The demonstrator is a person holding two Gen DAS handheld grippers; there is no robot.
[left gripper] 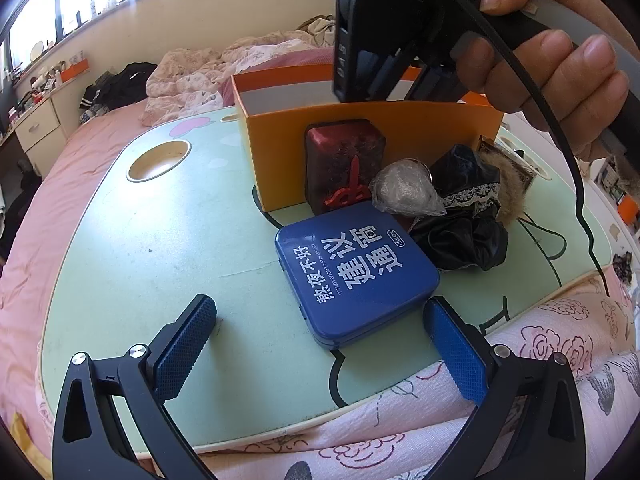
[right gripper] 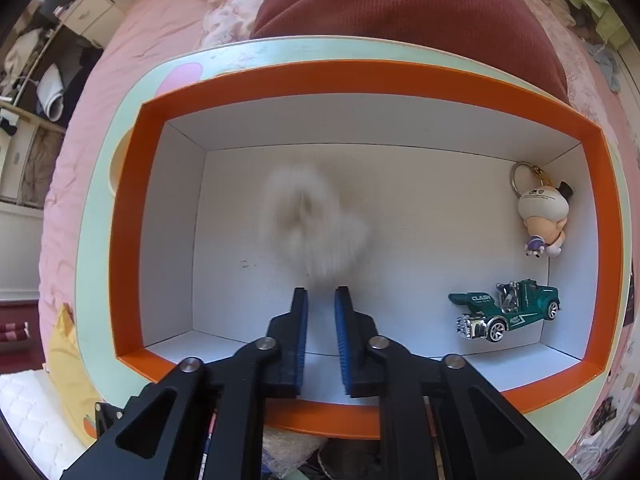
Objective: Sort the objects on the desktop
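Fluffy cream pompom (right gripper: 316, 220), blurred, inside orange box (right gripper: 360, 76): right gripper (right gripper: 321, 294) nearly closed, empty; withdraw straight up. Left gripper (left gripper: 320, 320) open near blue tin (left gripper: 352, 272).

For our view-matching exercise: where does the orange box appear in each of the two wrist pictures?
Left wrist view: the orange box stands upper centre on the green lap table, its outer wall facing the camera, behind the blue tin.
Right wrist view: seen from above, its orange rim frames most of the picture.
Shared landmark: the table's pink patch beside the box.
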